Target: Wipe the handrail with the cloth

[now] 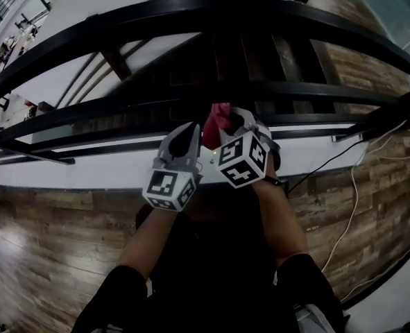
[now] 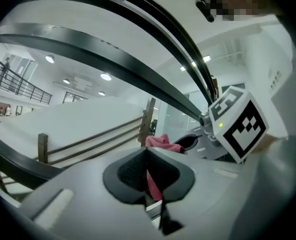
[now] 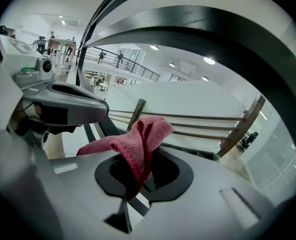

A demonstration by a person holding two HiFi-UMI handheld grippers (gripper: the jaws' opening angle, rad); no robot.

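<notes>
A red cloth (image 1: 217,118) is bunched between the tips of both grippers, just under the black handrail (image 1: 191,14), whose lower bar (image 1: 121,107) crosses right behind them. My left gripper (image 1: 185,139) is shut, with a strip of the cloth (image 2: 153,182) pinched between its pads. Close beside it, my right gripper (image 1: 242,126) is shut on the cloth (image 3: 140,144), which folds up out of its jaws and trails left toward the left gripper (image 3: 62,106). The handrail (image 2: 112,59) arches overhead in the left gripper view, and the handrail (image 3: 228,44) does so in the right gripper view.
Dark stair treads (image 1: 250,61) lie beyond the rail. A white cable (image 1: 352,207) and a black cable (image 1: 322,169) run over the wooden floor (image 1: 45,234) at the right. A far railing with wooden posts (image 3: 238,126) crosses the background.
</notes>
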